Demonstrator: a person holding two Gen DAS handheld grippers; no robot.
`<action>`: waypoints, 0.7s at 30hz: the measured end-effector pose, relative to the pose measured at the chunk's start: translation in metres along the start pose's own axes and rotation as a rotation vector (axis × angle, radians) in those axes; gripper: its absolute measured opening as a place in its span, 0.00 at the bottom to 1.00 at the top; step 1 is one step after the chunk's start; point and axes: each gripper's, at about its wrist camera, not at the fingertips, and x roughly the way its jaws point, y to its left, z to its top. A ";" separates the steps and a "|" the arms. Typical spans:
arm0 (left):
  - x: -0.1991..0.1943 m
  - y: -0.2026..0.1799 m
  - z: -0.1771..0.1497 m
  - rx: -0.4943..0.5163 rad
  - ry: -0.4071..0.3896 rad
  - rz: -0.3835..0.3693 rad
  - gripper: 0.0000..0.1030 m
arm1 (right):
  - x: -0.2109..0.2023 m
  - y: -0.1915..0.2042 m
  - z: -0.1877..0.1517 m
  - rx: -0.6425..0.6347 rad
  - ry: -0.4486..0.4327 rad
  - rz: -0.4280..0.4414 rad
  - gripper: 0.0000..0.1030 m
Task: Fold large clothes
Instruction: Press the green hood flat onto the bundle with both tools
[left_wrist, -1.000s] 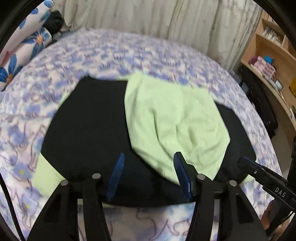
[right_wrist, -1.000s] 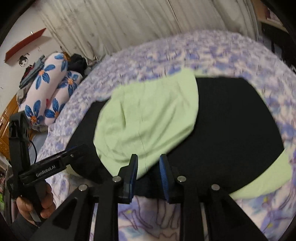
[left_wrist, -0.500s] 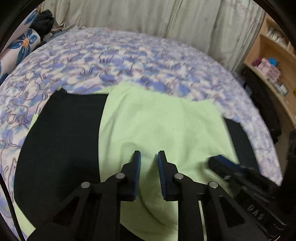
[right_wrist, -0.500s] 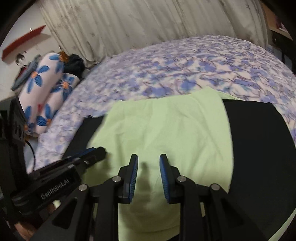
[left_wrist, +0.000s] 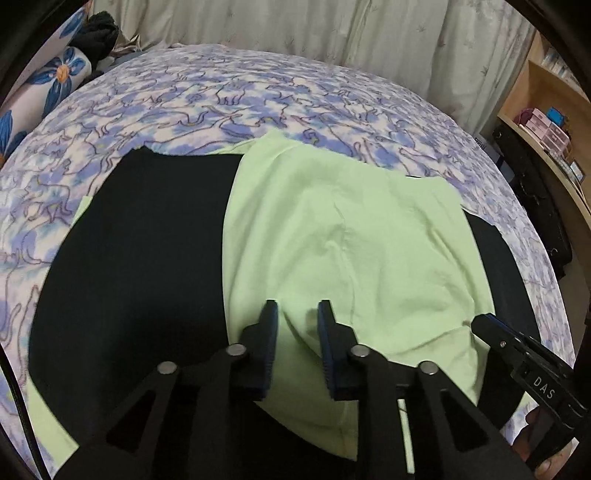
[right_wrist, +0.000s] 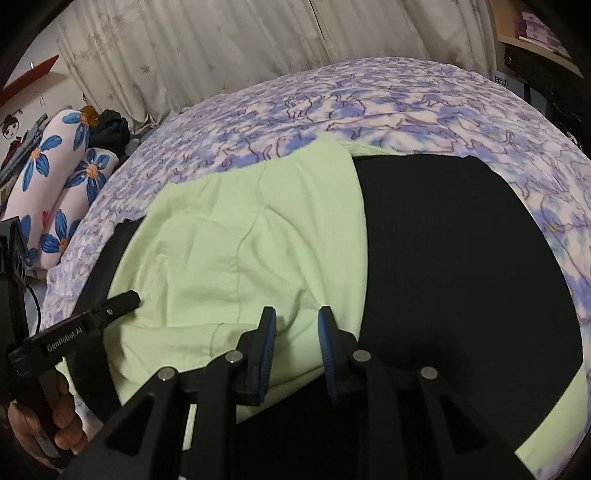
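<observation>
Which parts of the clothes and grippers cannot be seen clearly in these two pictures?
- Near edge of the black and green garment: both views, hidden behind the gripper bodies.
- Whether the left gripper or right gripper pinches cloth: unclear in both views.
- Shelf items: left view, too small.

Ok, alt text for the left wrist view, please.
The left gripper, jaws slightly apart, hangs over a pale green cloth panel folded across a large black garment on a blue floral bedspread. The right gripper's tip shows at the panel's right edge.
</observation>
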 end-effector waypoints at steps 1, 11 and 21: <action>-0.005 -0.003 -0.001 0.007 -0.006 0.007 0.27 | -0.004 0.002 0.000 0.000 -0.006 0.004 0.22; -0.060 -0.018 -0.015 0.009 -0.025 0.034 0.33 | -0.057 0.022 0.002 -0.021 -0.078 0.033 0.23; -0.132 -0.032 -0.041 0.016 -0.082 0.059 0.45 | -0.116 0.035 -0.017 -0.036 -0.120 0.038 0.23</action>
